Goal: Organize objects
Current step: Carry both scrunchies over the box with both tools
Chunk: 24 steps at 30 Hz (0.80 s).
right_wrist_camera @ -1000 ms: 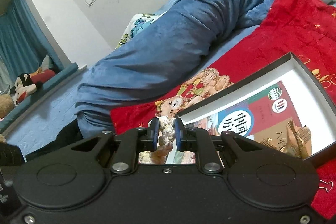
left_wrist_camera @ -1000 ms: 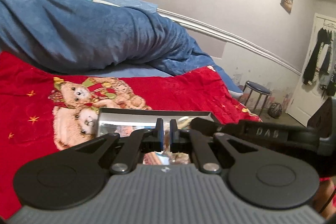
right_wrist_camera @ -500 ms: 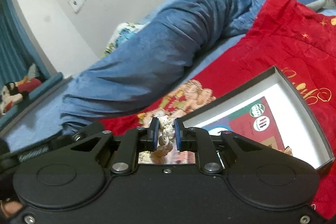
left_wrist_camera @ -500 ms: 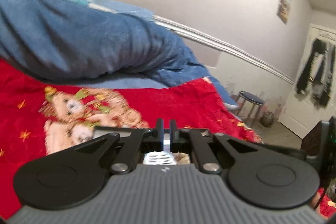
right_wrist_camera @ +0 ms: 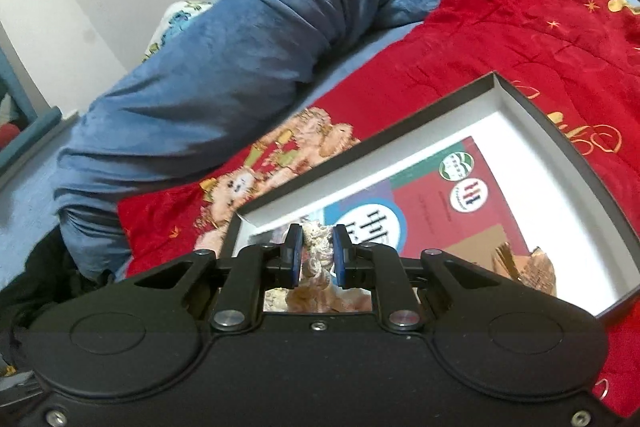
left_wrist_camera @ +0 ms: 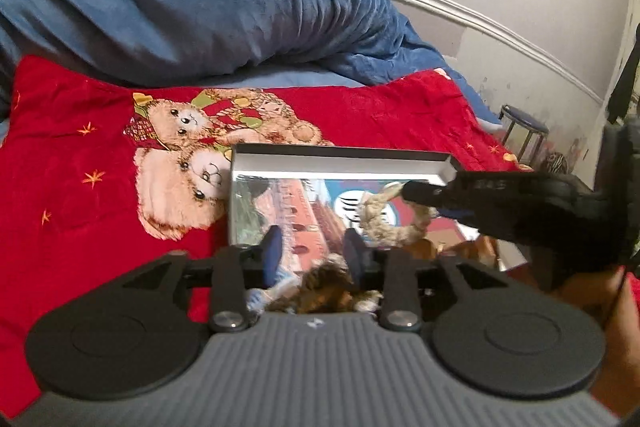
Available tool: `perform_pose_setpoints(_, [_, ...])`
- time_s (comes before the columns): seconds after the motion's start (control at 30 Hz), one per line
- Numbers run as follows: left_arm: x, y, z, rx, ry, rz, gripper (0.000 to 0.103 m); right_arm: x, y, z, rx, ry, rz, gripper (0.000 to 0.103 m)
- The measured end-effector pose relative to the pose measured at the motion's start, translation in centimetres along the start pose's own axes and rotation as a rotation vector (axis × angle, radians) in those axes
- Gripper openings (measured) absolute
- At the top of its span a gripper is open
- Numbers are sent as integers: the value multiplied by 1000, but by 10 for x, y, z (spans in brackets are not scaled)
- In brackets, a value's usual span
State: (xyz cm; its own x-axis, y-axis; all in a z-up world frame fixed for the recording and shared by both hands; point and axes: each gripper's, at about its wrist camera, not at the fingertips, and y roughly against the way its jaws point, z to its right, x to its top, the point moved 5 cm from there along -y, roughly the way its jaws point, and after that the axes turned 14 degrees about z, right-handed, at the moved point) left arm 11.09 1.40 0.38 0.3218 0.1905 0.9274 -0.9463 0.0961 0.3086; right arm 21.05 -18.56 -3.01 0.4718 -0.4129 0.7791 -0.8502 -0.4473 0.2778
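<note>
Left wrist view: the left gripper stands wide open, gripping nothing, above a shallow dark-rimmed white cardboard box on a red plush bear-print blanket.

Right wrist view: the right gripper is clamped on a cream braided rope toy over the box's printed booklet.

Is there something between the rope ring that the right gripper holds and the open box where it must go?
Nothing visible. The right gripper holds the rope ring over the open box, whose floor carries only a book and some brown pieces.
</note>
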Motion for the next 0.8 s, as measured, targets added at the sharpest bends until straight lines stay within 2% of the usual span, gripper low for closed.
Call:
perform_pose_setpoints(0.03, [-2, 1, 1, -9, 30, -6, 62, 0, 1, 1, -4, -5, 1, 16])
perform_pose_setpoints(0.1, [-8, 5, 7, -33, 75, -22, 62, 0, 4, 3, 1, -33, 6, 17])
perform_pose_setpoints(0.17, [-14, 2, 12, -19, 42, -34, 62, 1, 7, 3, 3, -40, 14, 17])
perform_pose_setpoints(0.23, [-21, -4, 15, 43, -6, -56, 62, 3, 9, 3, 2, -38, 21, 17])
perform_pose_setpoints(0.27, [-26, -6, 13, 68, -2, -78, 57, 3, 10, 3, 3, -38, 22, 17])
perform_pose_setpoints(0.3, [-30, -8, 11, 70, 17, -97, 37, 3, 10, 3, 4, -38, 21, 17])
perform_pose_setpoints(0.33, [-33, -10, 9, 58, 33, -113, 23, 3, 10, 3, 4, -39, 19, 17])
perform_pose_setpoints(0.4, [-38, -13, 7, 35, 63, -139, 12, 3, 9, 2, 7, -39, 16, 17])
perform_pose_setpoints(0.6, [-34, -10, 13, 16, 21, -110, 8, -1, 7, -1, 15, -27, 11, 17])
perform_pose_setpoints(0.8, [-8, -14, 9, 20, 27, -26, 8, -2, 5, -2, 1, -26, 22, 17])
